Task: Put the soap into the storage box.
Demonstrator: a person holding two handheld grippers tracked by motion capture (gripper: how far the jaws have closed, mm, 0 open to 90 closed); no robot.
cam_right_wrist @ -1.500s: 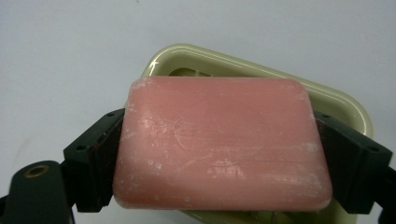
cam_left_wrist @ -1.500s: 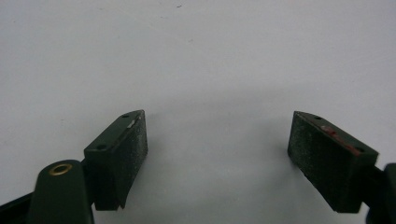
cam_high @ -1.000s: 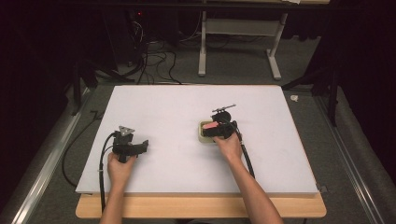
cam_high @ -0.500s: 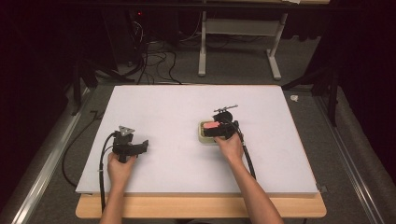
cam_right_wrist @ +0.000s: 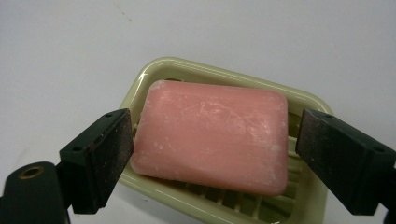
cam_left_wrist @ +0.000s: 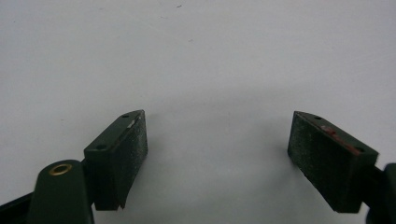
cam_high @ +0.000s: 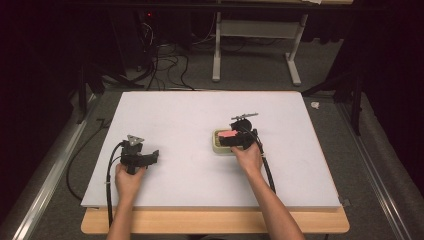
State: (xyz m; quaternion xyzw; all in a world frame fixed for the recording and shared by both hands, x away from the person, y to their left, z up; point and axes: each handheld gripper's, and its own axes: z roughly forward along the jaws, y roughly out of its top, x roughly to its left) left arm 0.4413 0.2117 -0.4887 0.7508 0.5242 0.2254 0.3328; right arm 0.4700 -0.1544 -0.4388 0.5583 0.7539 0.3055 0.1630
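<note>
Pink soap bar (cam_right_wrist: 215, 137) lying flat in a pale green slatted soap dish (cam_right_wrist: 224, 198), squarely between the jaws of the right gripper (cam_right_wrist: 215, 158). Jaws spread wide, one past each short end of the bar, pads near the ends with narrow gaps showing, so nothing gripped yet; probably lined up this way to close across the bar's length and lift it clear of the dish. Dish resting on the white table (cam_high: 180, 115), under the gripper's nose in the high view. Well off to the side, left gripper (cam_left_wrist: 217, 149) held low over bare table, jaws equally wide and empty, seemingly parked out of the way.
</note>
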